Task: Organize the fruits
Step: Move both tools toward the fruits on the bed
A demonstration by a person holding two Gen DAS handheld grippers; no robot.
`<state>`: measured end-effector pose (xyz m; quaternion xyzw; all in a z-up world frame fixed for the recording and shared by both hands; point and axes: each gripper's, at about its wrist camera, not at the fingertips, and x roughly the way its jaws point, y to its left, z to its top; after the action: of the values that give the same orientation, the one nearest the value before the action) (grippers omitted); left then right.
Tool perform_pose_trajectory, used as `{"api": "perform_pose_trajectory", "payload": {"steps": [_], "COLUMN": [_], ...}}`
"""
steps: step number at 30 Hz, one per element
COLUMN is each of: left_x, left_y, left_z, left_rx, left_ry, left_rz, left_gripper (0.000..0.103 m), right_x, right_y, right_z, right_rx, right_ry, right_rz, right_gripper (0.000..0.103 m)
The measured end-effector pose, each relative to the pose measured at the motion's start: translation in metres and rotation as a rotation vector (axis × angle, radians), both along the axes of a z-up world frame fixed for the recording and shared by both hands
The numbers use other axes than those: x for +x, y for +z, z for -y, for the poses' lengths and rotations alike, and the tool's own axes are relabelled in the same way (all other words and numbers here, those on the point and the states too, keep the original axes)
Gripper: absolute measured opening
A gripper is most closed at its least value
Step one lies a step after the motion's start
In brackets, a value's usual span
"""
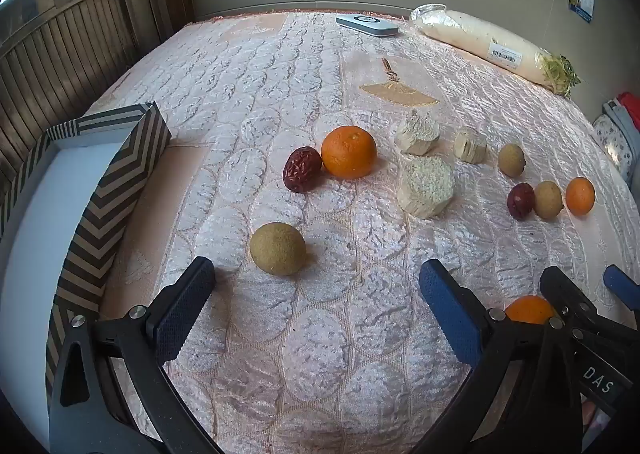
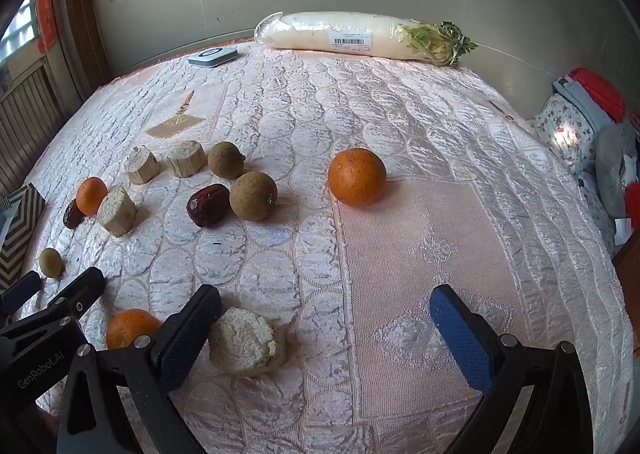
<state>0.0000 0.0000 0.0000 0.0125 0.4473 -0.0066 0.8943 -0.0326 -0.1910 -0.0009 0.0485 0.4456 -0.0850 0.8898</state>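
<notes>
Pink quilted cloth [image 1: 320, 334] carries loose fruit; nothing is gripped. Left gripper [image 1: 316, 294]: jaws spread wide, empty. The greenish-brown round fruit [image 1: 277, 249] lies just ahead of it at 11 o'clock, near the left finger, with no long axis to favour. The striped box [image 1: 132, 158] stands at 9 o'clock, open and unobstructed. Beyond, at 12 o'clock, a red date [image 1: 301, 174] touches an orange [image 1: 348, 151]. Right gripper [image 2: 326, 328]: jaws also apart, empty; a pale cut chunk [image 2: 246, 342] sits against its left finger, another orange [image 2: 357, 176] at 12 o'clock. Judgement: left hand is nearer the box; the round fruit may roll.
</notes>
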Motion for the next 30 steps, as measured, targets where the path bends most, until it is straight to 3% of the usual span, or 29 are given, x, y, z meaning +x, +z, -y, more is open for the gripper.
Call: {"api": "perform_pose_trajectory", "payload": {"steps": [9,13,17,23,30], "left_x": [-0.001,-0.007,-0.031,-0.057,-0.072], "left_y": [0.001,0.003,0.021,0.057,0.087], "left_z": [0.001,-0.001,0.002,-0.010,-0.017], "left_rx": [0.002,0.000,0.019,-0.031,-0.041], "left_ry": [0.011,-0.038,-0.074,-0.086,-0.072], "left_rz": [-0.005,-0.022,0.042,0.137,0.208], "left_gripper": [0.103,0.103,0.103,0.103,0.103], "right_x": [0.000,-0.001,-0.021,-0.050,-0.072], "right_y": [0.000,0.003,0.020,0.054,0.084], "right_z": [0.000,0.000,-0.003,-0.006,-0.015], "right_rx": [0.003,0.008,-0.013,-0.045,-0.042], "right_ry": [-0.005,0.027,0.045,0.057,0.071], "right_rz": [0.001,0.011,0.085,0.198,0.257], "right_gripper": [0.103,0.103,0.103,0.103,0.103]}}
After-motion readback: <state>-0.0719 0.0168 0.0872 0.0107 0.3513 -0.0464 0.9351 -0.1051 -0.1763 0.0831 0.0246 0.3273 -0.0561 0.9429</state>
